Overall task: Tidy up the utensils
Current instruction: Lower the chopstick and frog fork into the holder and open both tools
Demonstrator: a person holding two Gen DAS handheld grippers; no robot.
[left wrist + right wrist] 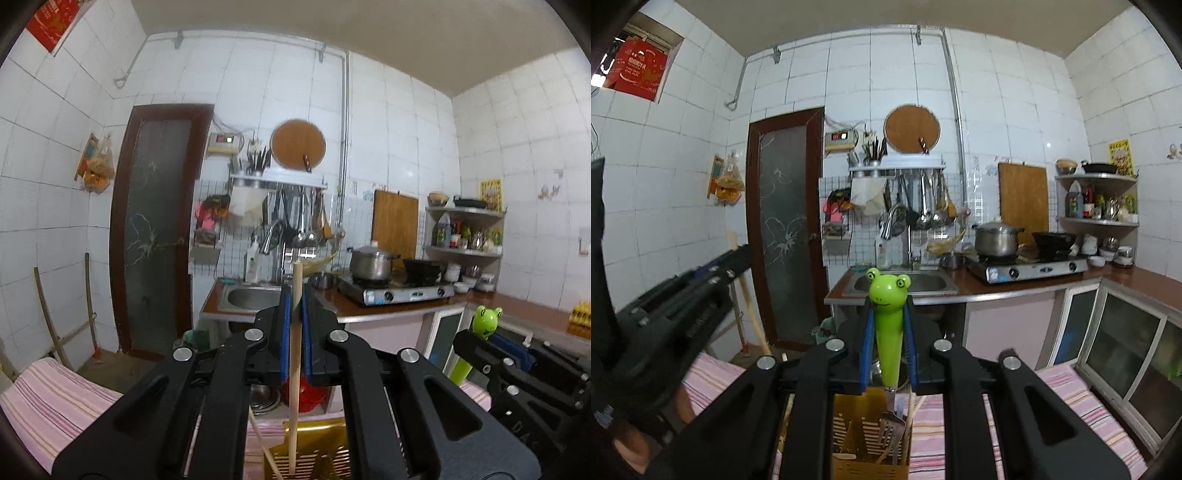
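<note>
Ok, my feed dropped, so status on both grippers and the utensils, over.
Left hand-held gripper shut on chopstick. Right hand-held gripper shut on frog-handled fork. Both upright above yellow holder. Nothing in the way.

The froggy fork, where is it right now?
The frog-handled fork is clamped upright in the right hand-held gripper, its prongs hanging over the yellow utensil basket on the striped cloth.

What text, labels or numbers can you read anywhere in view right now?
Nothing reads clearly.
Red box: pale print, blurred.
Wall meter: lit red digits, too small.
Yellow poster: print too small.
Bottles: labels too small.
</note>
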